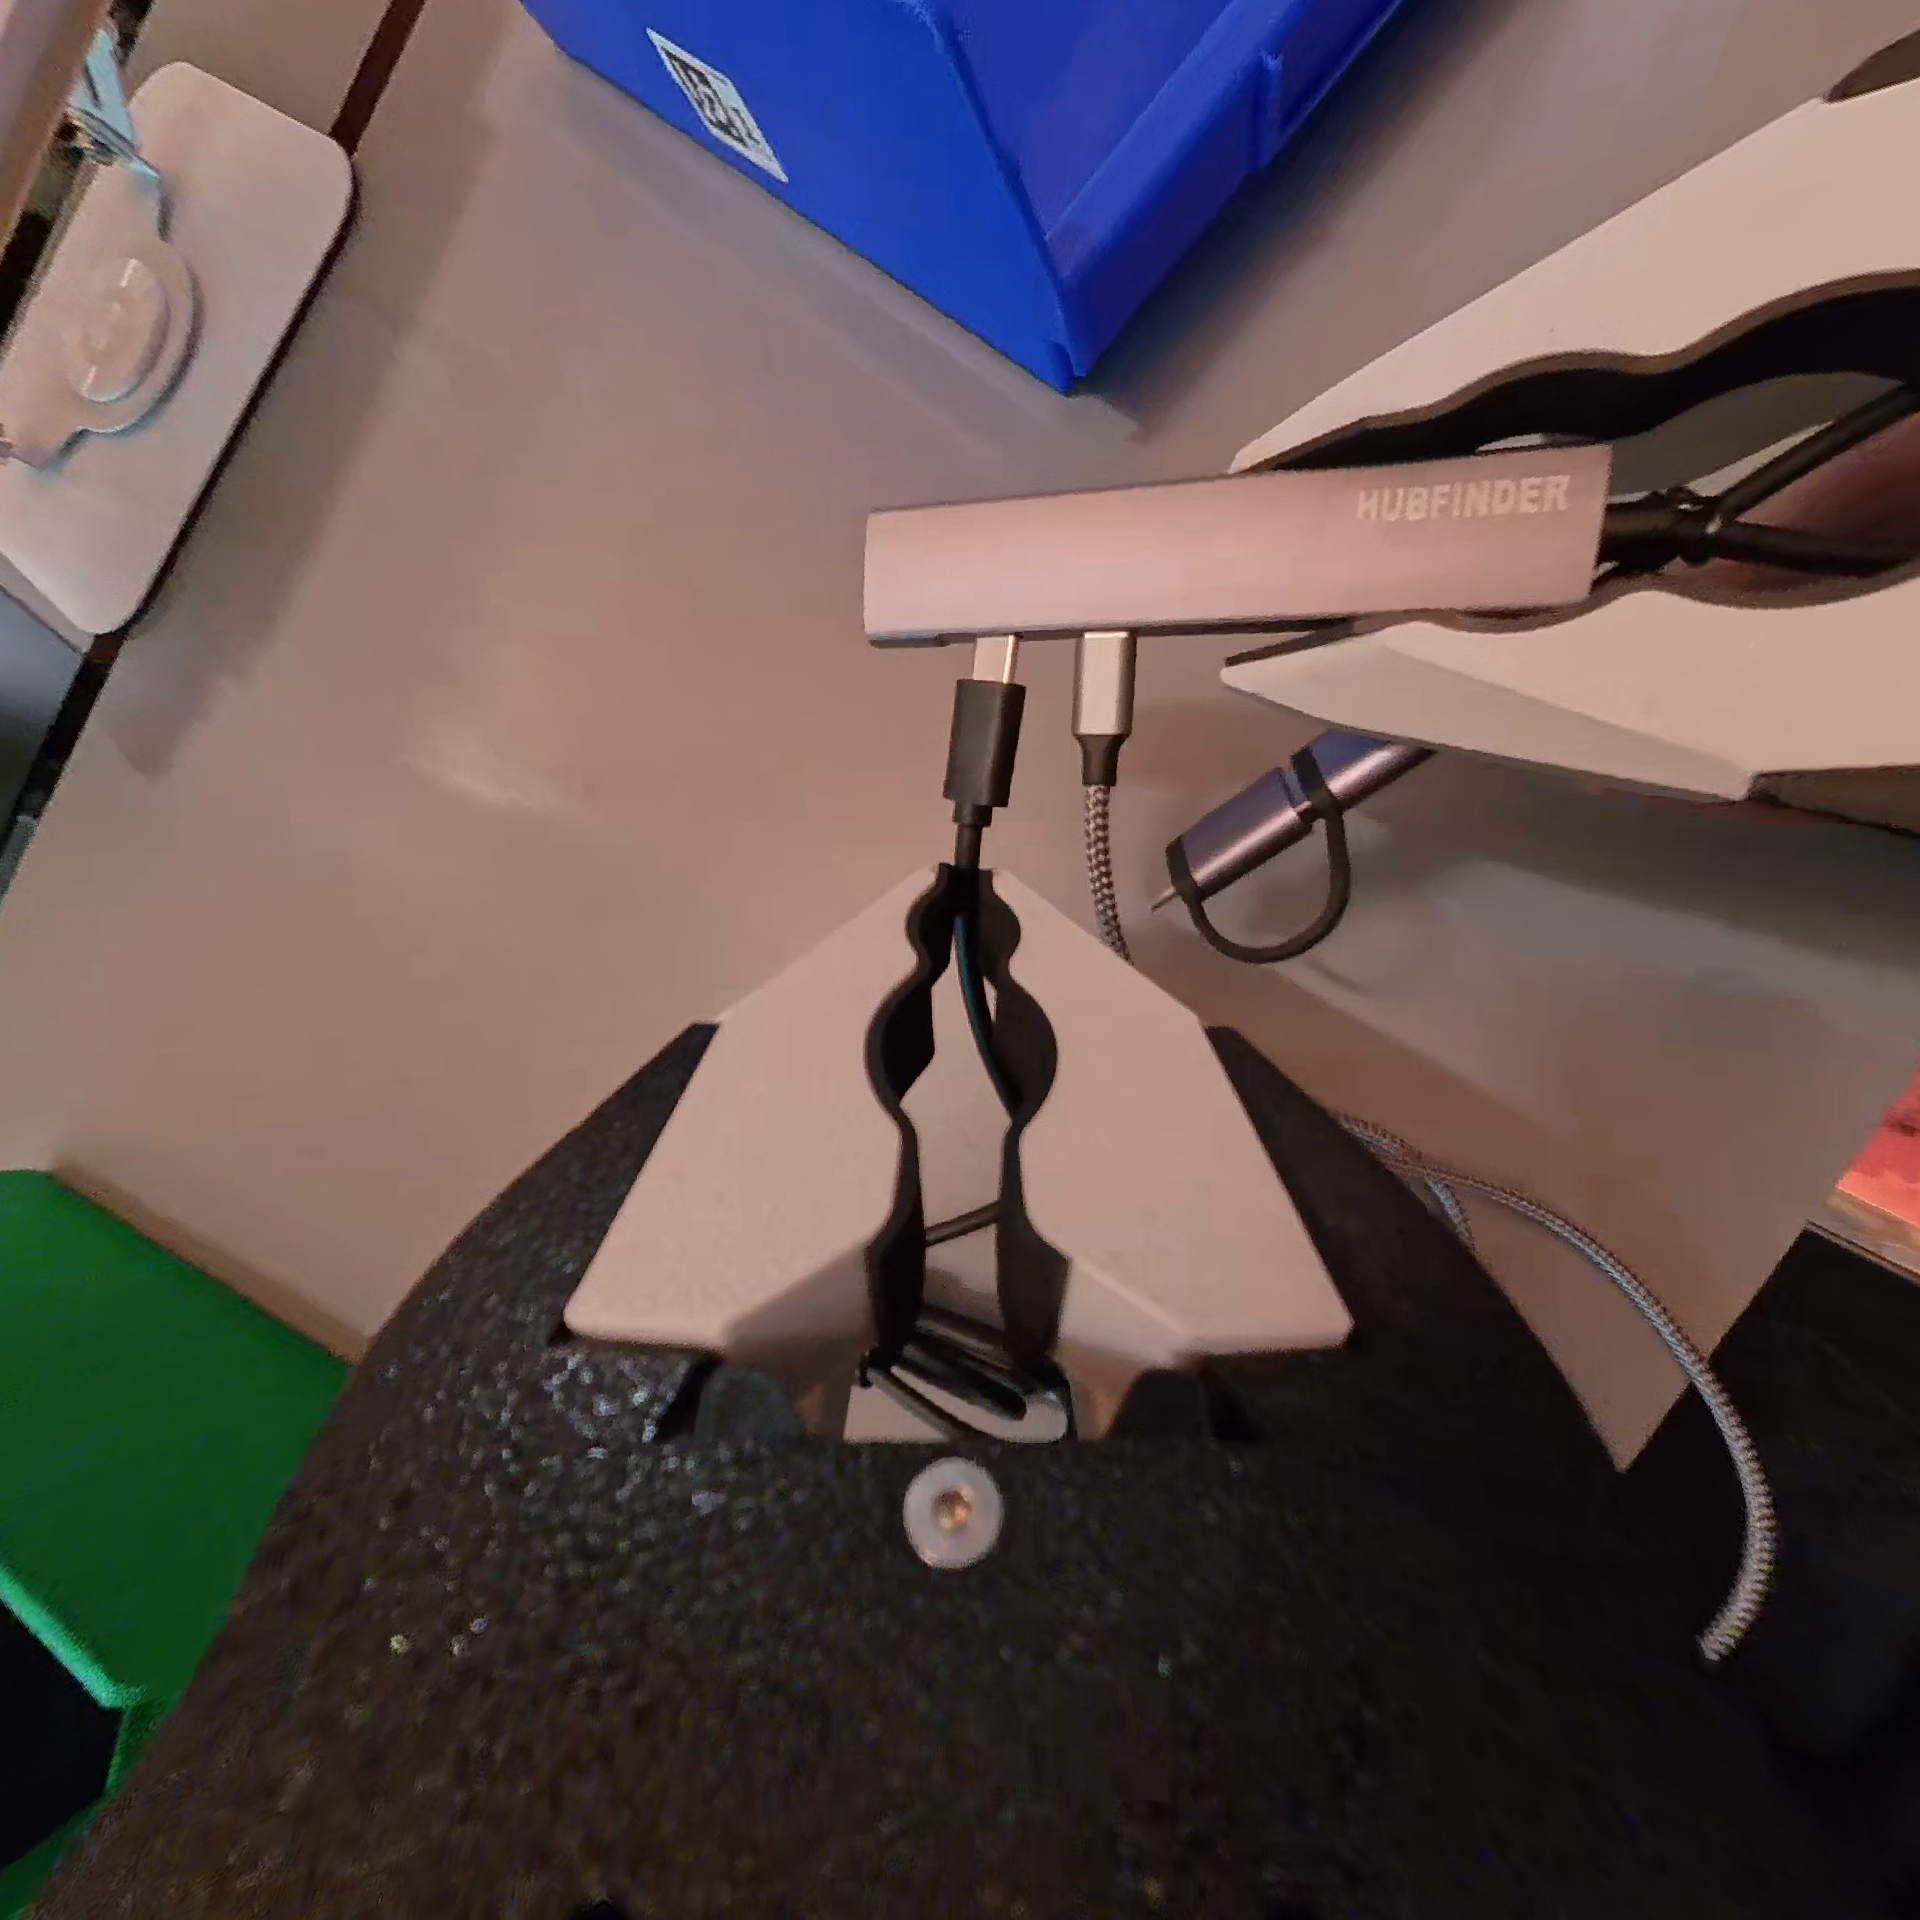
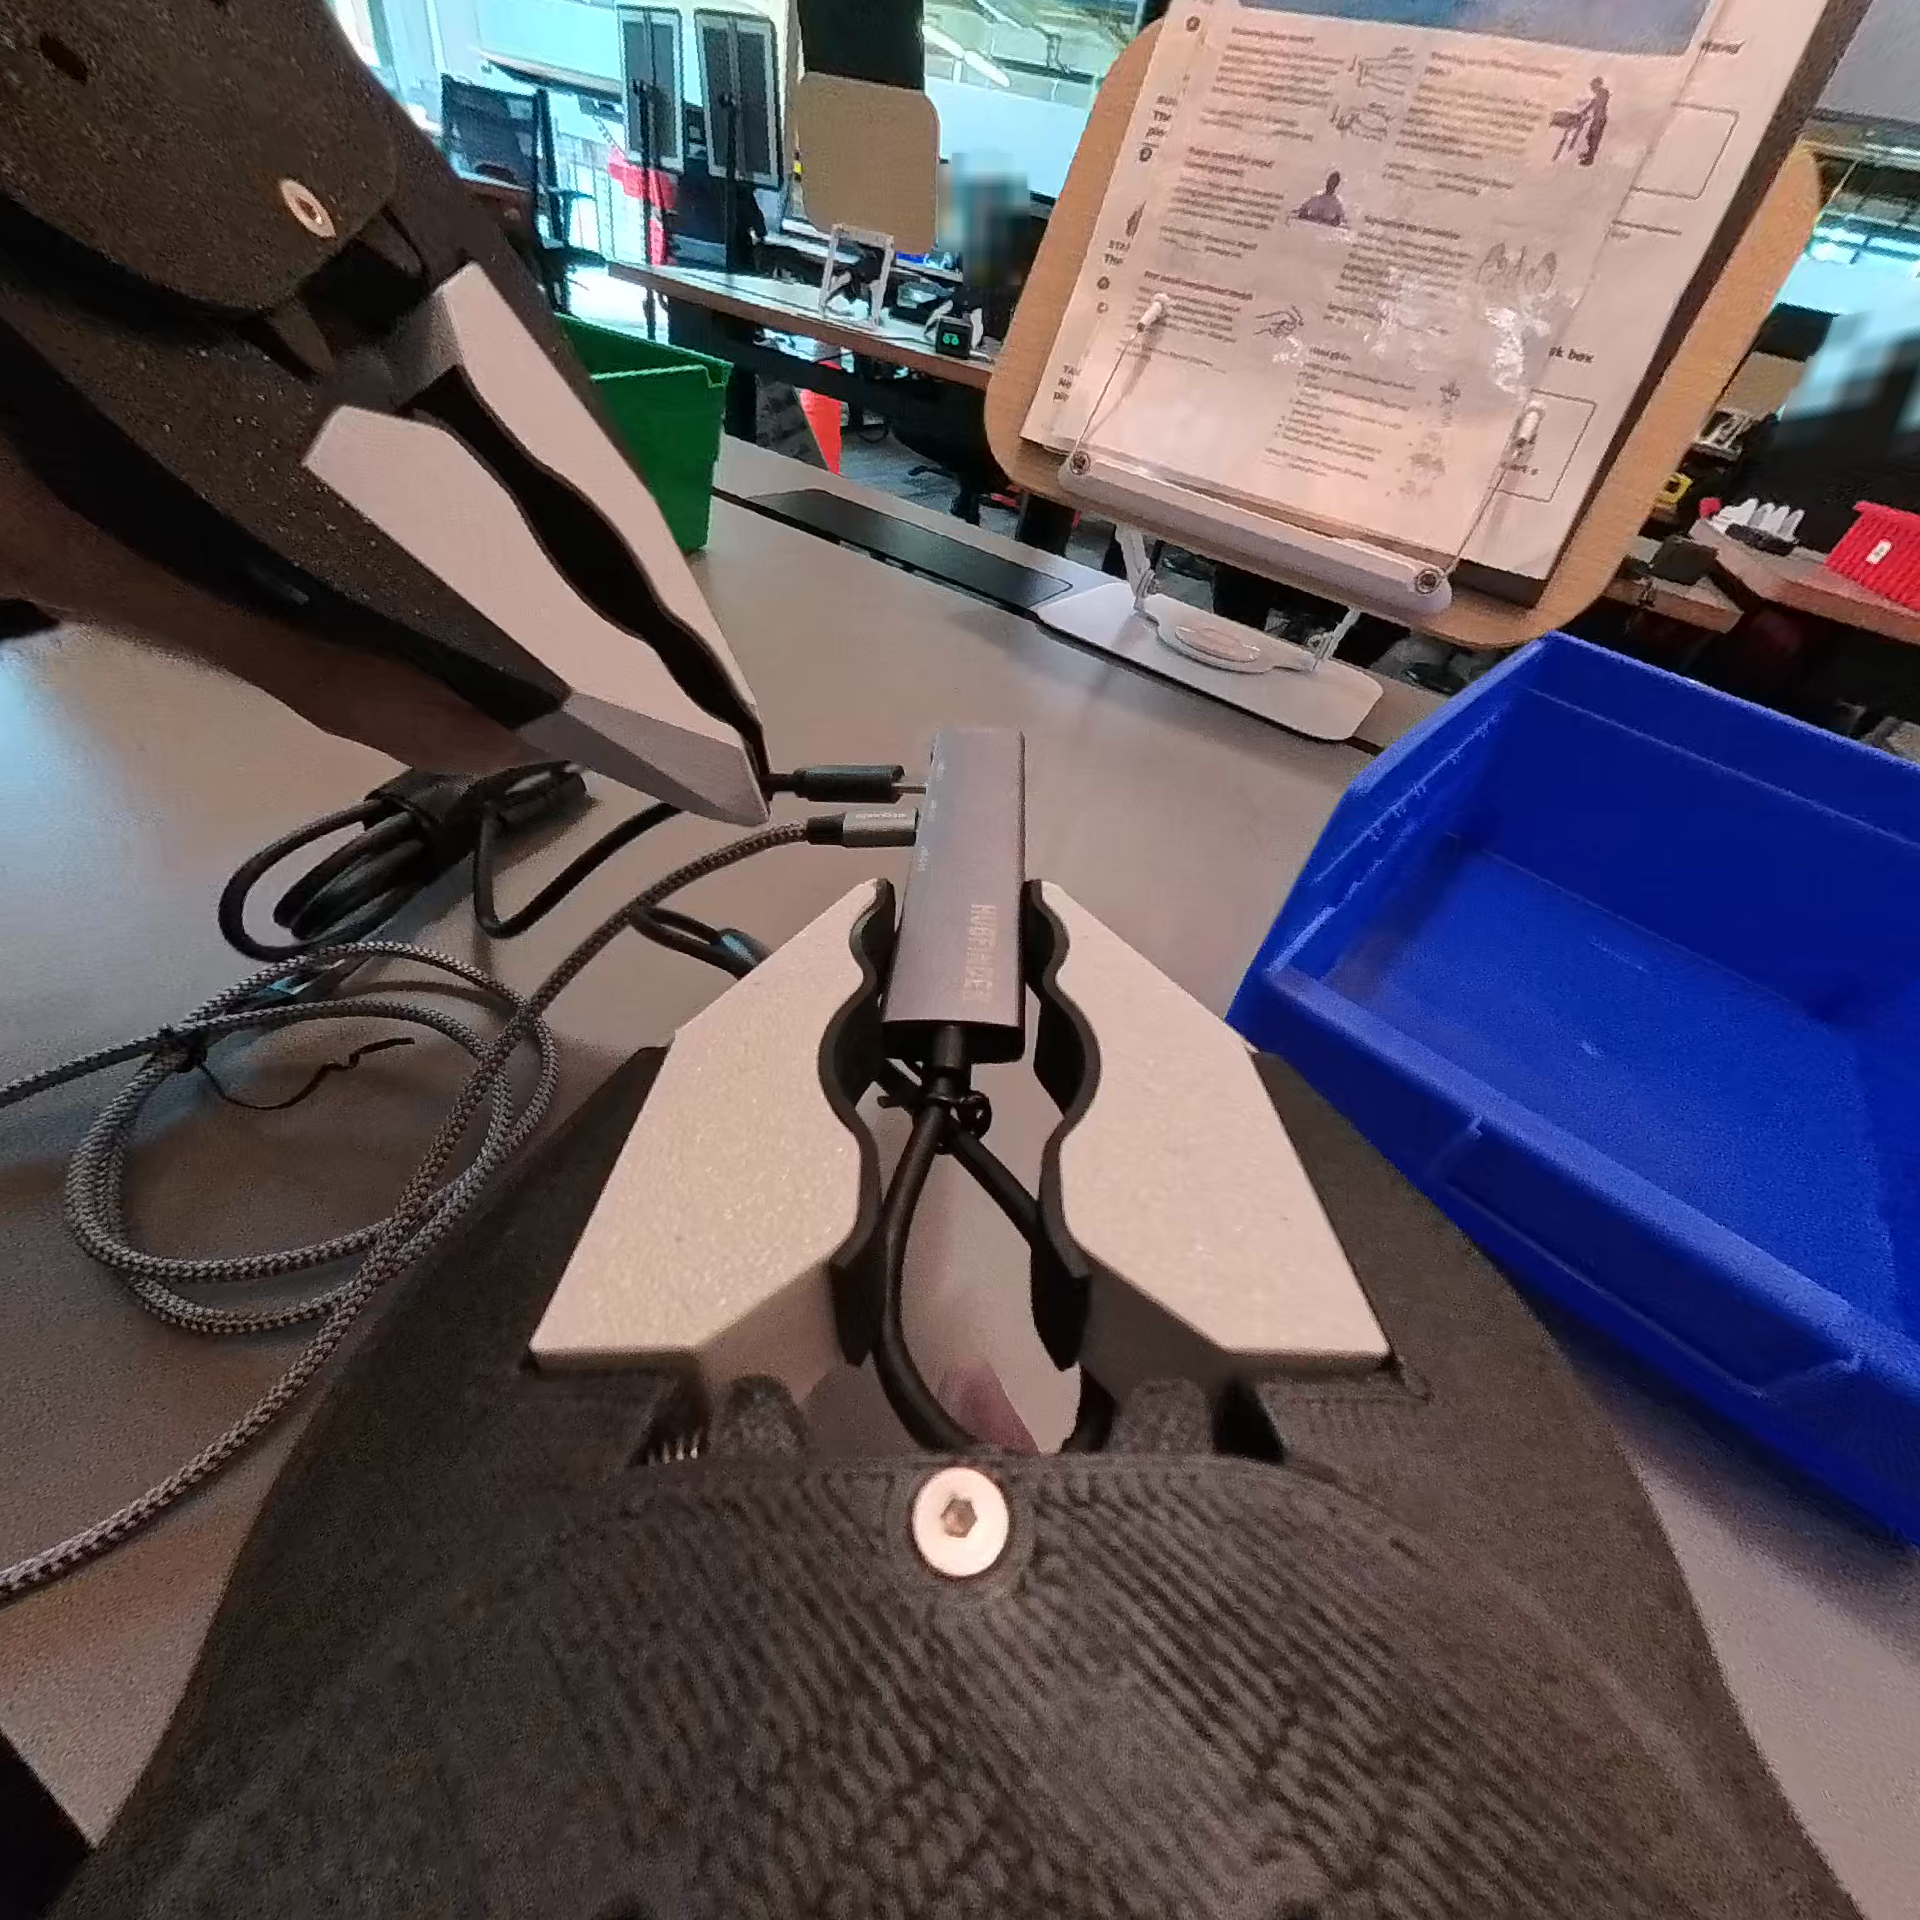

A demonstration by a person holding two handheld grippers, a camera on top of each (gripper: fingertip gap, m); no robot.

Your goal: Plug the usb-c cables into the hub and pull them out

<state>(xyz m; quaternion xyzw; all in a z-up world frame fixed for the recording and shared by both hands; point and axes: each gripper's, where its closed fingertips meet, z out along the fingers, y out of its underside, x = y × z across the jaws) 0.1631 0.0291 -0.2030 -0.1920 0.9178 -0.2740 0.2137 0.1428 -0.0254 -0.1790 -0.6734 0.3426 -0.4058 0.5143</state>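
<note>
jaws of the left gripper (image 1: 961,883) are closed down on the thin black cable (image 1: 969,831) just behind its black usb-c plug (image 1: 985,743); the tips pinch the cord, and more of it runs back between the fingers. that plug's metal tip sits at a port on the side of the hub (image 1: 1226,556), part of the metal still showing, so not fully seated. next to it the silver usb-c plug (image 1: 1104,698) of the braided cable (image 1: 1107,883) looks pushed in fully.

right gripper (image 2: 961,904): jaws closed on the hub's body near its cord end, holding the grey bar pointing away from the camera, above the desk (image 2: 1143,790). hub's own black cord (image 2: 914,1195) loops back between the fingers. in the right wrist view the left gripper comes in from upper left with its tips at the black plug (image 2: 847,779), the silver plug (image 2: 862,828) just below it.

braided cable lies in loose coils on the desk at left (image 2: 312,1143), a bundled black cable (image 2: 343,862) beyond it. a grey adapter with a black tether (image 1: 1247,831) lies on the desk under the right gripper. blue bin (image 2: 1610,1039) on the right, green bin (image 2: 655,416) farther back, document stand with a printed sheet (image 2: 1351,260) behind the hub.
</note>
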